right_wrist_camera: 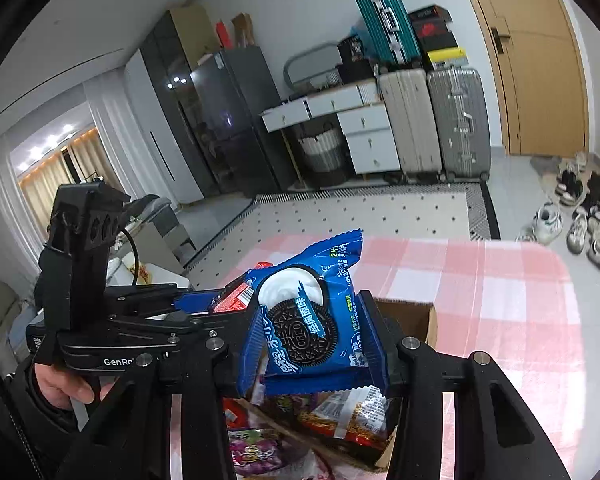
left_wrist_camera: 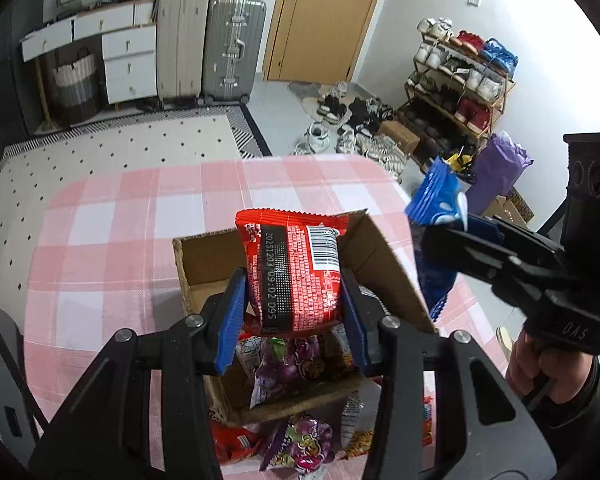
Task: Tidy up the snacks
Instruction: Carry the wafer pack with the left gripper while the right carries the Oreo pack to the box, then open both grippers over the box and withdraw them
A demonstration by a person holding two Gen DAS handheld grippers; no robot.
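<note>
Left gripper (left_wrist_camera: 296, 304) clamps red packet (left_wrist_camera: 296, 268) | right gripper (right_wrist_camera: 314, 344) clamps Oreo packet (right_wrist_camera: 312, 312) | cardboard box (left_wrist_camera: 384, 264) holds snack packets (left_wrist_camera: 296, 360)

One cardboard box (left_wrist_camera: 384, 256); one red packet (left_wrist_camera: 296, 268); one blue Oreo packet (right_wrist_camera: 312, 316); two upright suitcases (left_wrist_camera: 208, 48).

left tool (left_wrist_camera: 296, 300): clamped, angled down | right tool (right_wrist_camera: 314, 344): clamped, tilted down

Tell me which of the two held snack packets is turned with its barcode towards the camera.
The red packet in the left gripper: its white barcode label faces up. The blue cookie packet in the right gripper shows its front picture.
</note>
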